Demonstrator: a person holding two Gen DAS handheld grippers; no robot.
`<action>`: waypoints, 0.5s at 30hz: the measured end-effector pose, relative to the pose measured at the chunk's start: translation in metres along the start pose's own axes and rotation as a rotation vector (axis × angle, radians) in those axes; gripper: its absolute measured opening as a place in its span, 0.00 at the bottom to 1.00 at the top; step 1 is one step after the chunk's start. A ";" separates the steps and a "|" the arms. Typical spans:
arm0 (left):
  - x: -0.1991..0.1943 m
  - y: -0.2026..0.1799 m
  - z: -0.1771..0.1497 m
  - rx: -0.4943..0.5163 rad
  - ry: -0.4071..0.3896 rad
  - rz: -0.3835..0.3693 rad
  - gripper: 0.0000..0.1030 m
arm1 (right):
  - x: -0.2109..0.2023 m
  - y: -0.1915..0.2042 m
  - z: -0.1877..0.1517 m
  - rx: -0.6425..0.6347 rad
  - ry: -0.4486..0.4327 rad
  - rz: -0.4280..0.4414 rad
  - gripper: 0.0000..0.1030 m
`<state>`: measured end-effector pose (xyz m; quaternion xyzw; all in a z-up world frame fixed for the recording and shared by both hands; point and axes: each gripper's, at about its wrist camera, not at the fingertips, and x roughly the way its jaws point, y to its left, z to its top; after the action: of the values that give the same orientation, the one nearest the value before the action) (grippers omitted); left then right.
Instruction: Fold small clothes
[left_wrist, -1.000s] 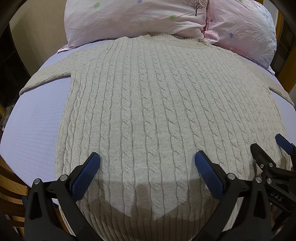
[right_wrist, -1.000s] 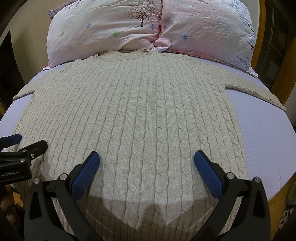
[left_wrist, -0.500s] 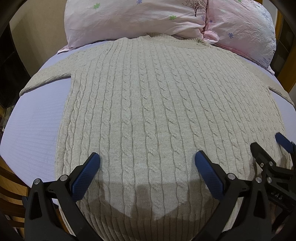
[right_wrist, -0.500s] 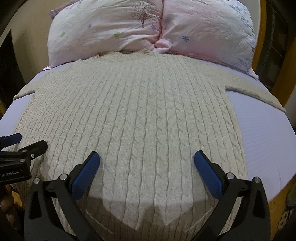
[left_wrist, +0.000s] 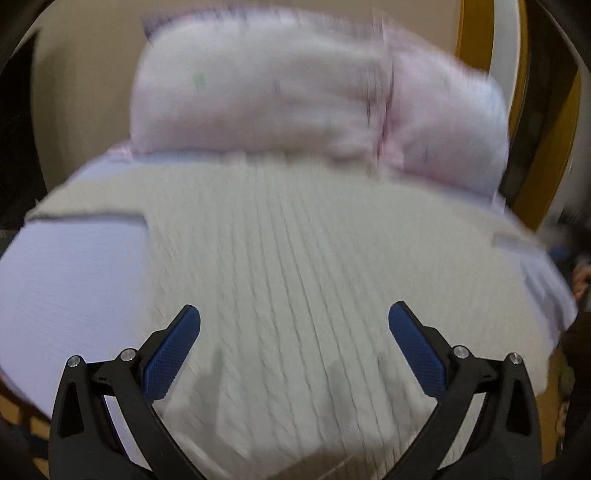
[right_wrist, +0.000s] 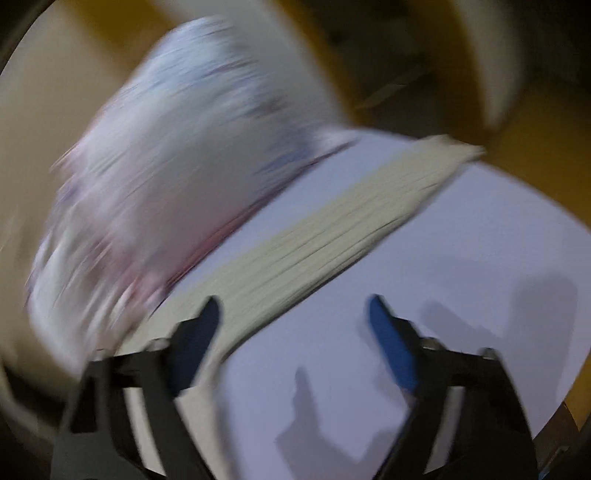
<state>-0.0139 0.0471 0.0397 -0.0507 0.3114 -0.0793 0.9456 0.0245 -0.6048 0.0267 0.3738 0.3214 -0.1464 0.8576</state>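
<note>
A: So, left view first?
B: Sweater lies flat on the bed, pillows at twelve. Left gripper fingers spread, empty.
A: Right view?
B: Blurred. Right gripper fingers apart, empty; sleeve runs toward one o'clock. I'd say no fold is made yet.

Cream cable-knit sweater lies flat, front up, spread over the lavender bed sheet, neckline toward the pillow-end edge. One sleeve extends straight out to the sheet's side edge. Both views motion-blurred.
</note>
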 end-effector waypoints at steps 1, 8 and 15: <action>-0.006 0.008 0.005 -0.021 -0.056 -0.002 0.99 | 0.012 -0.015 0.017 0.053 0.002 -0.035 0.63; -0.011 0.069 0.038 -0.188 -0.168 0.052 0.99 | 0.066 -0.059 0.058 0.245 0.039 -0.143 0.50; -0.009 0.114 0.044 -0.223 -0.178 0.107 0.99 | 0.081 -0.068 0.073 0.272 -0.021 -0.158 0.08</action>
<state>0.0183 0.1629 0.0633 -0.1456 0.2355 0.0110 0.9608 0.0845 -0.7051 -0.0267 0.4585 0.3178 -0.2594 0.7883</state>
